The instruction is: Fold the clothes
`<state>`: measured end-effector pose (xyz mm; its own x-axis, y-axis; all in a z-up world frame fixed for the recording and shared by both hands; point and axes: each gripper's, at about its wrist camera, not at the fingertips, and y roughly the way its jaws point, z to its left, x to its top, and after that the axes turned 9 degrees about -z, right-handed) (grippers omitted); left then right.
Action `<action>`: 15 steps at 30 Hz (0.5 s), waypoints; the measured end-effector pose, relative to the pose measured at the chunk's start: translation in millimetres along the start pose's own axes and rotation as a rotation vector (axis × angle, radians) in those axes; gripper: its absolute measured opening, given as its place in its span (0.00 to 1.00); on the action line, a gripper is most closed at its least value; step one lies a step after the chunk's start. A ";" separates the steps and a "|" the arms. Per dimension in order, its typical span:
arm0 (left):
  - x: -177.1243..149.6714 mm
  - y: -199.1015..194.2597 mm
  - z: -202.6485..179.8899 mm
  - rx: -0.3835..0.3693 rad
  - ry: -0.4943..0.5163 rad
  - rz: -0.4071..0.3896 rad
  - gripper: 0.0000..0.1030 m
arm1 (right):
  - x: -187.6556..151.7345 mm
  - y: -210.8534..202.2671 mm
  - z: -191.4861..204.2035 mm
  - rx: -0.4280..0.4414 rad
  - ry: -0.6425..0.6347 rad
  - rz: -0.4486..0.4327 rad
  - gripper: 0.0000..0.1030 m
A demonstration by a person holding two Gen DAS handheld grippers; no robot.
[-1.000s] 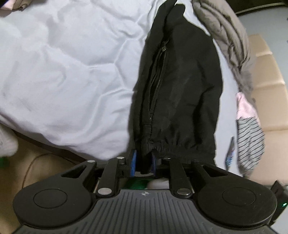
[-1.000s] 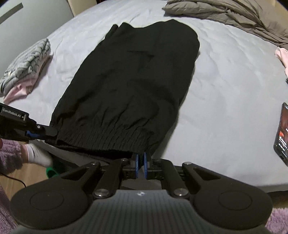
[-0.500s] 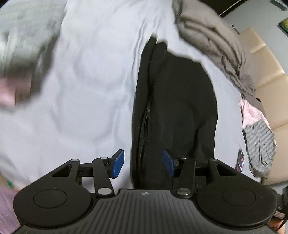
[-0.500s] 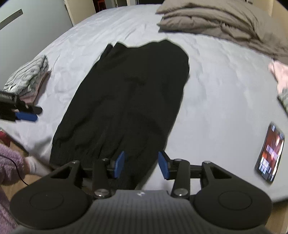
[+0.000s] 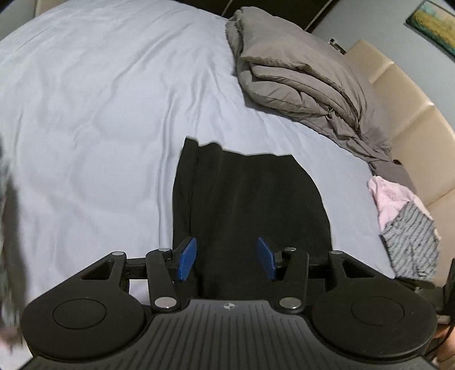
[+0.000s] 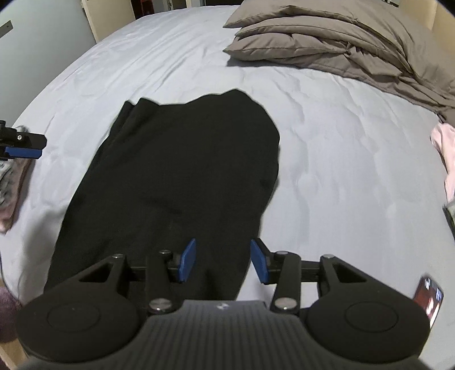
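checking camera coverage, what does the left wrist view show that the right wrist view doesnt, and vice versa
Only the left wrist view: a framed picture on the wall and a striped garment. Only the right wrist view: a phone at the bed's edge and the left gripper seen from outside. Both: the black garment lying flat on the bed sheet, the grey duvet, open jaws.

A black garment (image 6: 176, 182) lay flat on the pale blue bed (image 6: 341, 170), folded into a long panel. It ran lengthwise from the bed's near edge toward the middle, narrower at the far end, where a thin folded strip showed along its left side (image 5: 184, 187).
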<state>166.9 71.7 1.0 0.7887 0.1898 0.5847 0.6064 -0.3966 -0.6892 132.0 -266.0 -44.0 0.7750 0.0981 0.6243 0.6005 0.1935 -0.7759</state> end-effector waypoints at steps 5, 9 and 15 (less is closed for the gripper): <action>18.6 45.3 -1.3 0.008 0.048 0.001 0.44 | 27.9 36.5 -12.9 -0.017 0.011 -0.024 0.46; 28.6 76.6 2.9 0.011 0.070 -0.007 0.44 | 48.2 65.7 -25.1 -0.038 0.044 -0.040 0.47; 35.2 121.2 7.6 0.012 0.095 0.002 0.44 | 65.7 100.7 -43.5 -0.073 0.139 -0.052 0.47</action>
<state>268.9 37.2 -65.2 0.7769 0.1024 0.6212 0.6066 -0.3859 -0.6950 252.0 -282.4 -85.1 0.7590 -0.0468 0.6494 0.6495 0.1225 -0.7504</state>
